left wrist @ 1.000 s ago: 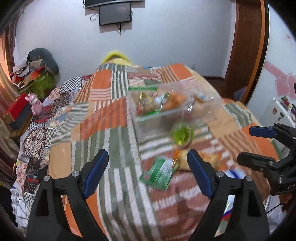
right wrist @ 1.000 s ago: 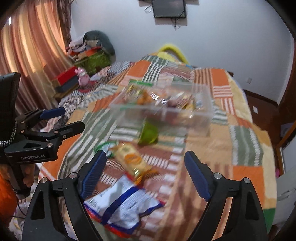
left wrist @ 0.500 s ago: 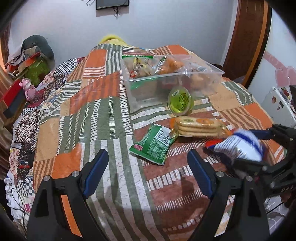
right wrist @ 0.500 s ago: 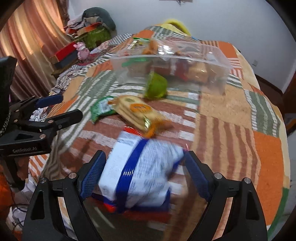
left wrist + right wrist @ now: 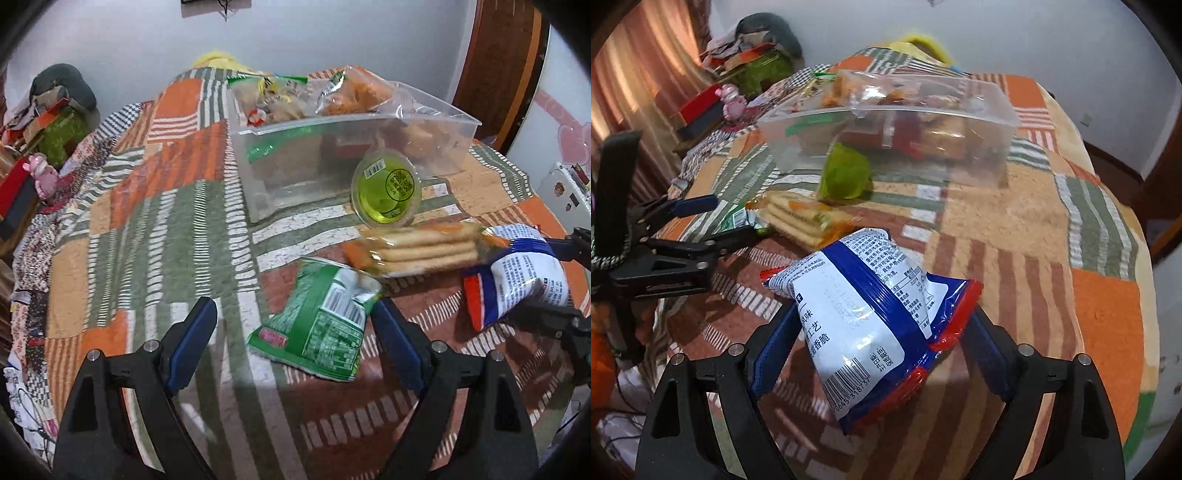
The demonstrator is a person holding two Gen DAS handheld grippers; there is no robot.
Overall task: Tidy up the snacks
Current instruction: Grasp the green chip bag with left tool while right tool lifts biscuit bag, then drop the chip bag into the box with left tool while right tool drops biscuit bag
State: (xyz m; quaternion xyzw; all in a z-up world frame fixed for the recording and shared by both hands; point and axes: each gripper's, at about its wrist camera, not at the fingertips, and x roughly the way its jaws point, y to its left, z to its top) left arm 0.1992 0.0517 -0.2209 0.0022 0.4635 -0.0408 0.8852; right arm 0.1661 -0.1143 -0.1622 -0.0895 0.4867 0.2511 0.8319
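Right gripper (image 5: 882, 354) clamps blue-white snack bag (image 5: 871, 321) above quilt (image 5: 1034, 229).

Left of the clear plastic bin (image 5: 332, 147) the patchwork bedspread (image 5: 147, 221) lies bare, wide enough for tongs to pass. The bin's near wall is blocked by the green jelly cup (image 5: 386, 194) leaning on it, with the cracker pack (image 5: 417, 251) and green snack packet (image 5: 321, 325) just in front. Right of these, bare bedspread reaches the bin (image 5: 886, 122).

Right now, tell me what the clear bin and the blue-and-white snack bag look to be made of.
Clear bin: apparently rigid transparent plastic, glossy; the snacks inside show through its walls.
Blue-and-white snack bag: seemingly thin printed plastic film, shiny; it creases and catches glare where the right claw squeezes it.
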